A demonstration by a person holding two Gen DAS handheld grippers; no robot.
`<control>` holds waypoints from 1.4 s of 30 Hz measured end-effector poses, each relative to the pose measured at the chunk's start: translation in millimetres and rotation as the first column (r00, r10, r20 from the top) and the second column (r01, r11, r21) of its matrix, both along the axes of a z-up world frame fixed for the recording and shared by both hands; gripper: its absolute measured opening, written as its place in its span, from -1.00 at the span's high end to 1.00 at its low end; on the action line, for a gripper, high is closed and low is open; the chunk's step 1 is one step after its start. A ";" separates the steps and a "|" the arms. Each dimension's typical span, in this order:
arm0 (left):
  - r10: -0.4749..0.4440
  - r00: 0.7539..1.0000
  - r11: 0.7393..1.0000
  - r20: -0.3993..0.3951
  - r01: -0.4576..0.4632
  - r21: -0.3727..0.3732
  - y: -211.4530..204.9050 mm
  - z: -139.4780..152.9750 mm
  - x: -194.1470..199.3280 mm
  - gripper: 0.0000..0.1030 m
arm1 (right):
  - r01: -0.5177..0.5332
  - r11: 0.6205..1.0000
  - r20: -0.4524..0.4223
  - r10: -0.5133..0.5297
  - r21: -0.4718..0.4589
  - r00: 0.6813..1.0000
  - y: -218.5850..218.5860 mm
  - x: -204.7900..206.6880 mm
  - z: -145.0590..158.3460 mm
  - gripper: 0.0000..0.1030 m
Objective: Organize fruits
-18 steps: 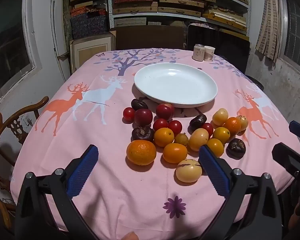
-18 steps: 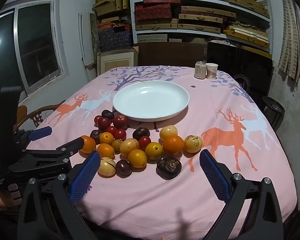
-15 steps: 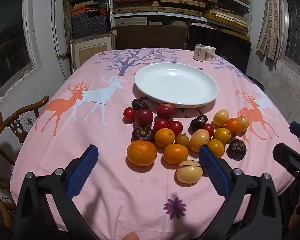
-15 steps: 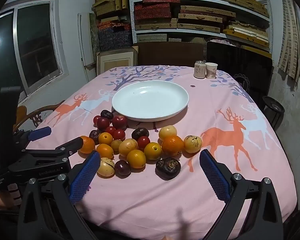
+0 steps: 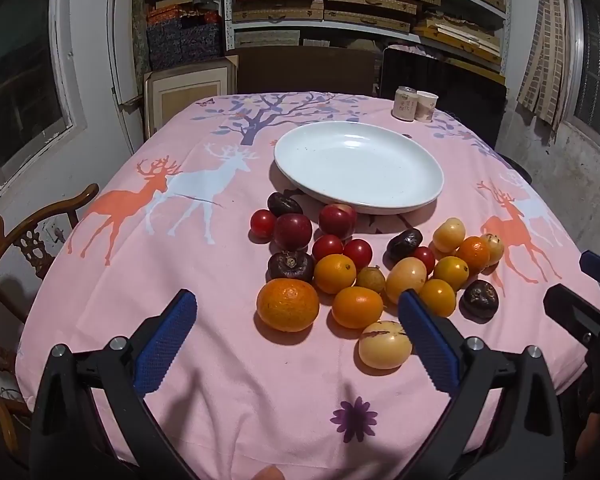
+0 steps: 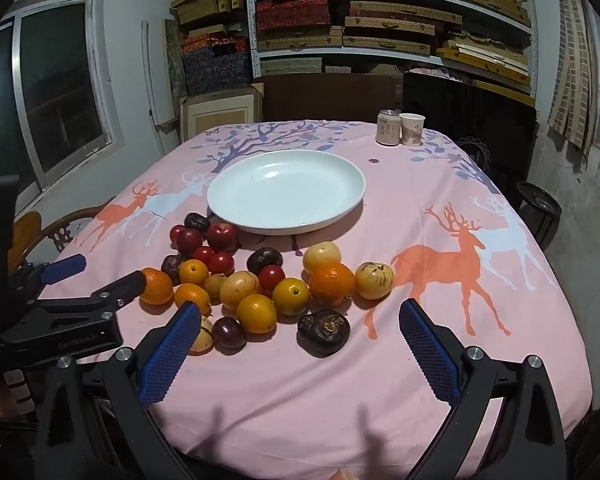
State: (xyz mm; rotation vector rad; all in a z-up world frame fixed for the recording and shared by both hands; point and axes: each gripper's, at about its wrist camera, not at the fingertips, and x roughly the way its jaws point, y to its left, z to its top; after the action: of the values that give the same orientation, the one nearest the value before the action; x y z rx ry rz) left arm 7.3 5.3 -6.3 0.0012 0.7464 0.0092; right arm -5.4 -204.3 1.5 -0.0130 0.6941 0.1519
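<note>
Fruits [image 5: 364, 272] on tablecloth [image 5: 204, 272], plate [image 5: 358, 166] behind, can [image 5: 405, 104] beyond

Bare pink tablecloth [image 5: 220, 360] lies between the table's near edge and the fruit cluster [image 5: 364, 272], giving open passage from the front. The fruits sit packed, many touching, right up against the white plate [image 5: 300, 168], whose near rim they crowd. A can [image 6: 388, 128] and paper cup [image 6: 413, 129] stand at the far edge, well apart from the plate. A wooden chair [image 5: 24, 240] flanks the table's left side.
</note>
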 end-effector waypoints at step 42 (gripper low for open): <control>-0.056 0.998 0.998 0.022 0.056 -0.026 -4.4 0.0 -20.0 -0.91 | -0.015 1.000 -0.026 0.015 -0.006 1.000 1.6 -19.7 -11.5 -0.93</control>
State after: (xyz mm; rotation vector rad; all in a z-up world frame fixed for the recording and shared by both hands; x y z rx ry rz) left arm -12.7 1.0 -6.3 -0.0033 0.7253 -0.0540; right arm -25.0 -202.7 -10.0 -0.0220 0.7206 0.1644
